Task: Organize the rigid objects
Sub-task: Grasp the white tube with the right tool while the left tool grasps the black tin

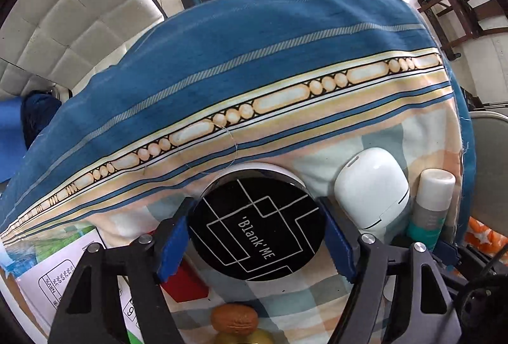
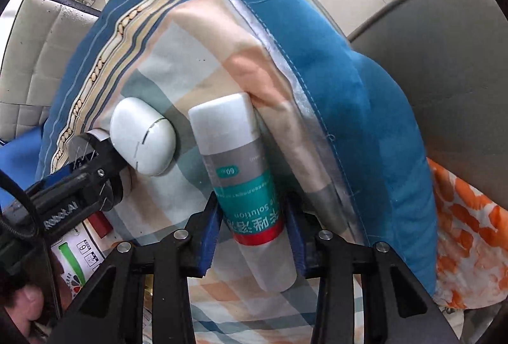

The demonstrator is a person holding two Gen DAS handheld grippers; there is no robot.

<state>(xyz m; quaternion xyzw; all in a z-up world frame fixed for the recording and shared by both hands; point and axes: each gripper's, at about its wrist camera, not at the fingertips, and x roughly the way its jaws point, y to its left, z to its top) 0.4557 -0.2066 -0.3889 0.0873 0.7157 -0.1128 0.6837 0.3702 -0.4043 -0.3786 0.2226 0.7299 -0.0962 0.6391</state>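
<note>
Checkered cloth (image 1: 285, 302) under both our hand-held grippers.
Our left hand-held gripper (image 1: 257, 232) clasps the round black tin (image 1: 257, 226); our right hand-held gripper (image 2: 254, 223) clasps the bottle (image 2: 241, 178); the white case (image 2: 143, 140) lies between them, blue cushion (image 1: 254, 36) beyond.

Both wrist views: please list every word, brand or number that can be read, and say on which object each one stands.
"'Blank'ME": black lid of the round compact.
"Solution" and "60": label of the bottle; its Chinese characters and fine print are too blurred.
"6": white carton; also.
"NRV%": table on the same carton; the rest is too small.
Brand on the left gripper: blurred.
White case: no text.
</note>
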